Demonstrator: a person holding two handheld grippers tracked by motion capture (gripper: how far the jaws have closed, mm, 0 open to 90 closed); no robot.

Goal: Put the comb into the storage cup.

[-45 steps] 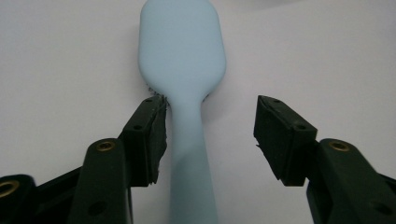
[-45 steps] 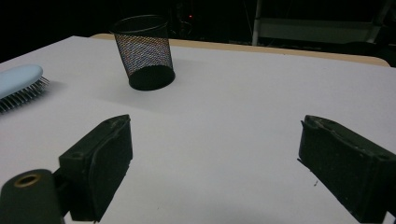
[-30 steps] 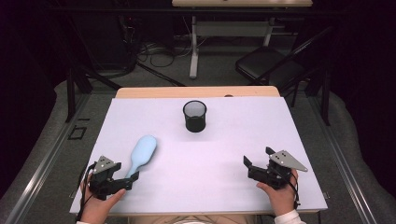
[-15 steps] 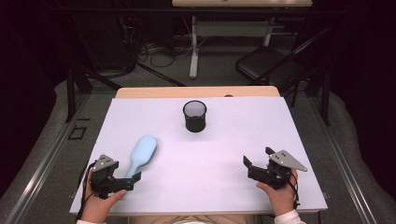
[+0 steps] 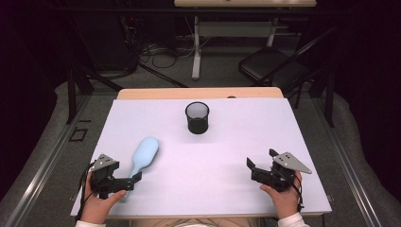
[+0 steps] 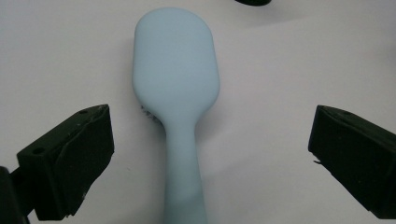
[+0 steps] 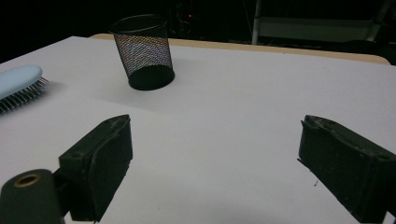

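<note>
**A:** Between the left gripper's (image 6: 205, 158) jaws, what do you see?

**B:** The handle of a pale blue hairbrush (image 6: 180, 93). The jaws stand spread wide, one on each side of the handle, and neither pad touches it; there is bare table between each pad and the handle. They have just been opening. The brush lies flat with its smooth back up, a few bristles peeking out under the head, and its head points away from the gripper.

**A:** And from above?

**B:** In the high view the left gripper (image 5: 134, 178) sits at the near left of the white table (image 5: 227, 142), held in the person's left hand (image 5: 97, 205). The hairbrush (image 5: 144, 153) runs from the jaws up and to the right, resting on the tabletop.

**A:** The other side?

**B:** The right gripper (image 7: 212, 163) also has its jaws apart, with nothing between them, just white surface. The high view places this right gripper (image 5: 253, 169) at the near right, in the right hand (image 5: 283, 198), well apart from the brush.

**A:** Anything farther out?

**B:** A black mesh cup (image 5: 197, 117) stands upright near the table's far middle, away from both grippers. The right gripper view catches that cup (image 7: 142, 51) too, with the brush's bristled head (image 7: 21, 86) at its left edge.
</note>
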